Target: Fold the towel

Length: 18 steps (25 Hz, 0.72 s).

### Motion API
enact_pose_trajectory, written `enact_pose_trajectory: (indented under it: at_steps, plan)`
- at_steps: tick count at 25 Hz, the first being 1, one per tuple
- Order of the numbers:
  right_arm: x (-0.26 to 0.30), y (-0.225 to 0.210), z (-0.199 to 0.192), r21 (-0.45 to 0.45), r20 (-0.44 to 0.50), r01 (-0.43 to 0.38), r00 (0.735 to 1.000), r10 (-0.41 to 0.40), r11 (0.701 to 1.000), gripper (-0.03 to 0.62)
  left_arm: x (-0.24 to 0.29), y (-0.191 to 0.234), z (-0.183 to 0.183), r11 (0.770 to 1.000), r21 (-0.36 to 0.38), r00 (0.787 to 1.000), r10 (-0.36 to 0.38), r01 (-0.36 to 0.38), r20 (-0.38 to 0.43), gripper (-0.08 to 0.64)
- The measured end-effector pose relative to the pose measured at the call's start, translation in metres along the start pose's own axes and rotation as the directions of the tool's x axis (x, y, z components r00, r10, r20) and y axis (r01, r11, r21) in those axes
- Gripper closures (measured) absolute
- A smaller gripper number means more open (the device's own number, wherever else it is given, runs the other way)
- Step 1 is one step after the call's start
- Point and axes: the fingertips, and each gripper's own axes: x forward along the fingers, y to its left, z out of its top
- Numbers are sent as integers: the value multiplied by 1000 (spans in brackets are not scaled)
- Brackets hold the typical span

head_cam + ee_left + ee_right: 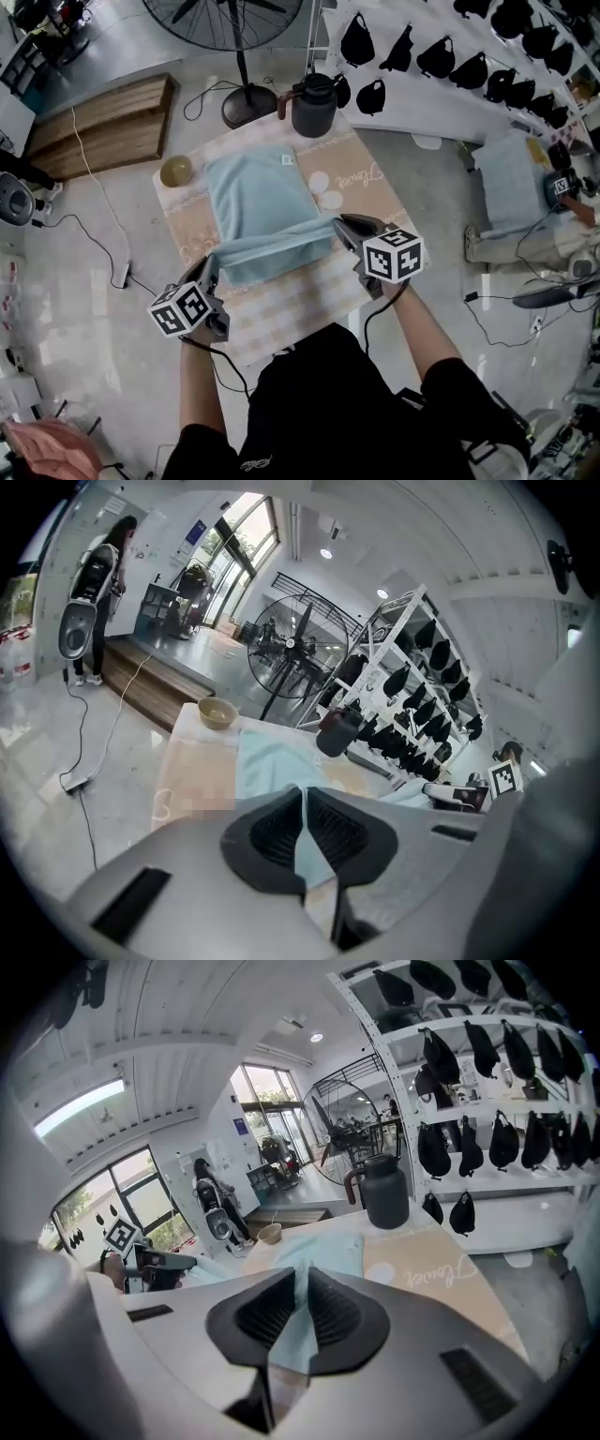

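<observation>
At the far left corner of the table [281, 314] we see a tan bowl [175, 171], and nearer us our left gripper [214, 259] has its jaws pressed together on the near left corner of the pale blue towel [255, 192]. The towel's far part lies flat mid-table, while its near edge hangs raised between both grippers. Our right gripper [340, 226] pinches the near right corner likewise, and a dark jug [314, 105] stands at the far edge.
</observation>
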Motion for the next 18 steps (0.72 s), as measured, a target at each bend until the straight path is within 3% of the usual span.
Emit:
enact_pose_trajectory:
  at_steps: [9, 18]
  plan:
    - [80, -39, 46, 16, -10, -60, 998, 60, 998, 551, 71, 35, 62, 999, -18, 999, 46, -46, 27, 540]
    - [153, -79, 85, 23, -32, -94, 995, 95, 995, 551, 145, 67, 112, 996, 12, 996, 88, -88, 28, 540]
